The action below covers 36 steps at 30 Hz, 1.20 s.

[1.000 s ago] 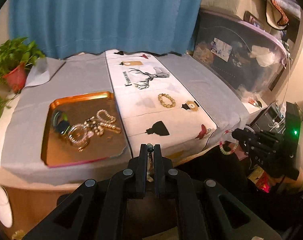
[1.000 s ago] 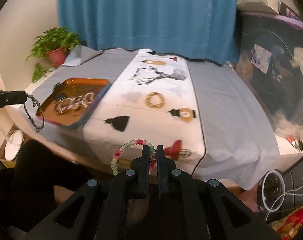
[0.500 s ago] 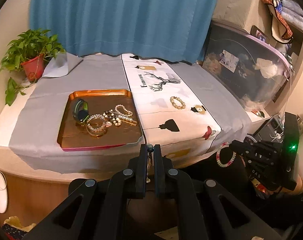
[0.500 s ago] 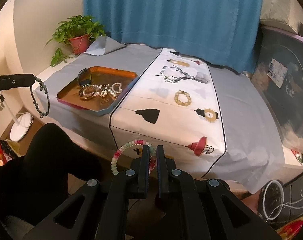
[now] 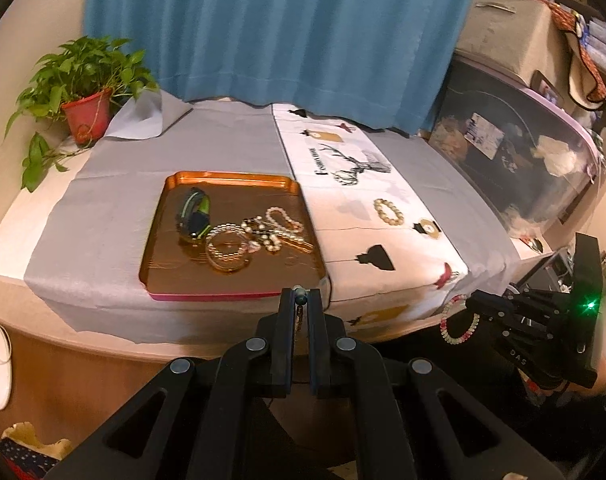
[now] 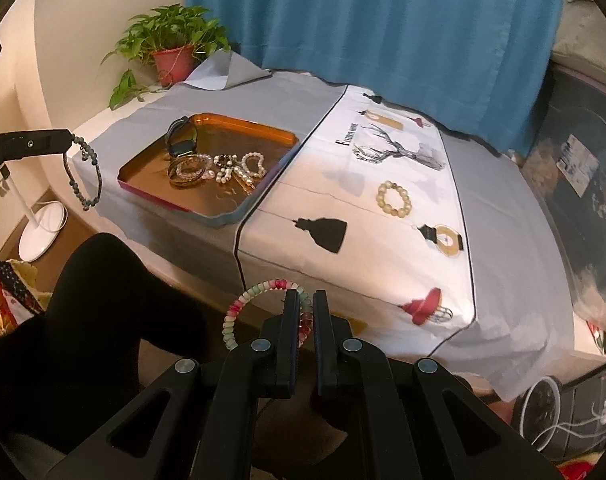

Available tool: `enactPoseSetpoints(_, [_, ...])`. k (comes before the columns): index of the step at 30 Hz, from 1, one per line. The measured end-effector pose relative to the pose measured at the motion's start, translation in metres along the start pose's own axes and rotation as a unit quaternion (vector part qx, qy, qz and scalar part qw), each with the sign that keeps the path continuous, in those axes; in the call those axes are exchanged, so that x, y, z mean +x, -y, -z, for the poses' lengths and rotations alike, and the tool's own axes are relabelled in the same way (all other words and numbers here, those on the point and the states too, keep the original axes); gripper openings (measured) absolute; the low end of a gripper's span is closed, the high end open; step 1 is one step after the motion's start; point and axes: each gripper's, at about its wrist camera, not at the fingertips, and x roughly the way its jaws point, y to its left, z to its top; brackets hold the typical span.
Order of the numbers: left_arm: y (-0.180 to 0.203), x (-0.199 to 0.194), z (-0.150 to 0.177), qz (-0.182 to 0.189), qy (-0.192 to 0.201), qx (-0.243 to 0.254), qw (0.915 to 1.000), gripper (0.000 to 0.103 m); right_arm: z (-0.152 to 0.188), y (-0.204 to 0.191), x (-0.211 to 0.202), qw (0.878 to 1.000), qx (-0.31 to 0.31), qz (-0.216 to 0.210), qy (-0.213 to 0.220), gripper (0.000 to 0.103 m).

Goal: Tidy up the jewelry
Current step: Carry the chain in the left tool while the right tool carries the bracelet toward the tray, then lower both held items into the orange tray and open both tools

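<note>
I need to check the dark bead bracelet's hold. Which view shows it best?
The right wrist view: the dark bead bracelet hangs in full as a loop from the left tongs. The left wrist view shows only one bead pinched between its own closed fingertips.

A blue curtain (image 5: 271,28) hung across the back of the room, behind a long table (image 5: 7,240) draped in a grey cloth (image 5: 103,208) with a white printed runner (image 6: 383,216) laid over its middle. At the table's far left corner a leafy green plant in a red pot (image 5: 85,120) stood against a cream wall (image 6: 87,20), and on the wooden floor (image 6: 75,232) below sat a round white lamp base (image 6: 43,232). To the right a large clear storage bin (image 5: 515,152) full of odds and ends stood beside the table, under warm, dim indoor light.
</note>
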Motion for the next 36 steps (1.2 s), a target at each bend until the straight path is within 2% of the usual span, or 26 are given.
enactPoseSetpoints(10, [-0.038, 0.030, -0.019, -0.015, -0.004, -0.012, 0.9998, 0.004, -0.044, -0.028, 0.043, 0.999, -0.024, -0.019, -0.008, 0.007])
enactPoseSetpoints(15, [-0.061, 0.052, -0.039, -0.017, -0.005, -0.022, 0.9996, 0.004, -0.074, -0.040, 0.073, 0.999, -0.034, -0.028, -0.006, 0.007])
enactPoseSetpoints(19, [-0.067, 0.070, -0.061, -0.015, -0.002, -0.007, 0.9999, 0.004, -0.101, -0.047, 0.101, 0.999, -0.036, -0.036, -0.007, 0.007])
enactPoseSetpoints(28, [-0.088, 0.144, -0.124, -0.023, 0.007, 0.007, 0.9997, 0.004, -0.160, -0.053, 0.173, 0.998, -0.036, -0.057, -0.005, 0.007])
enactPoseSetpoints(35, [-0.105, 0.192, -0.148, -0.039, -0.008, 0.005, 0.9992, 0.004, -0.194, -0.052, 0.222, 0.997, -0.022, -0.072, -0.002, 0.008])
enactPoseSetpoints(36, [-0.109, 0.197, -0.149, -0.044, -0.013, 0.003, 0.9990, 0.008, -0.197, -0.052, 0.227, 0.997, -0.019, -0.075, -0.002, 0.009])
